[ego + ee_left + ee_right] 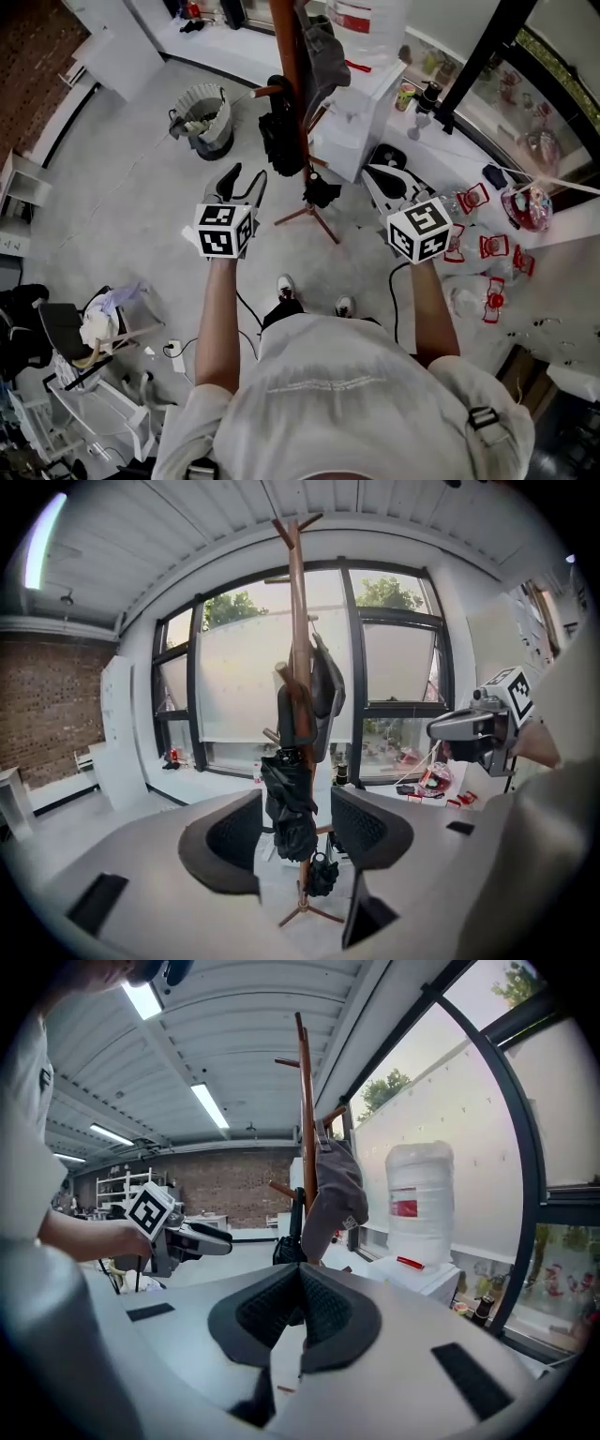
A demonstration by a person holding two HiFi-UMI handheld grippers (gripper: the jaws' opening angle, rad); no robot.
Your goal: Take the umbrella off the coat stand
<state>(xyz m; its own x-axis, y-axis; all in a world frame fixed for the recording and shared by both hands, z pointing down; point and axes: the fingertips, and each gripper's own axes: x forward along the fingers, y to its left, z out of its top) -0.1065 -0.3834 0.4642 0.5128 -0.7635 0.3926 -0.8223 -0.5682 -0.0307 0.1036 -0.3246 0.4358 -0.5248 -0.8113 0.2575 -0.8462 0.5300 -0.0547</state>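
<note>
A black folded umbrella (280, 139) hangs on the brown wooden coat stand (290, 66), beside a grey cap (323, 52). My left gripper (242, 184) is in front of the stand, short of it, jaws open and empty. In the left gripper view the umbrella (290, 803) shows in the gap between the jaws, well beyond them, against the stand's pole (297, 621). My right gripper (386, 174) is held to the right of the stand, its jaws shut with nothing in them (300, 1283). From there the stand (307, 1101) and cap (336, 1190) rise ahead.
A water dispenser (361, 112) with a large bottle (420, 1204) stands right behind the stand. A lined waste bin (204, 117) is at the left. Red-and-white packages (483, 248) lie at the right, a small black object (322, 190) by the stand's feet, and a chair with clutter (94, 328) lower left.
</note>
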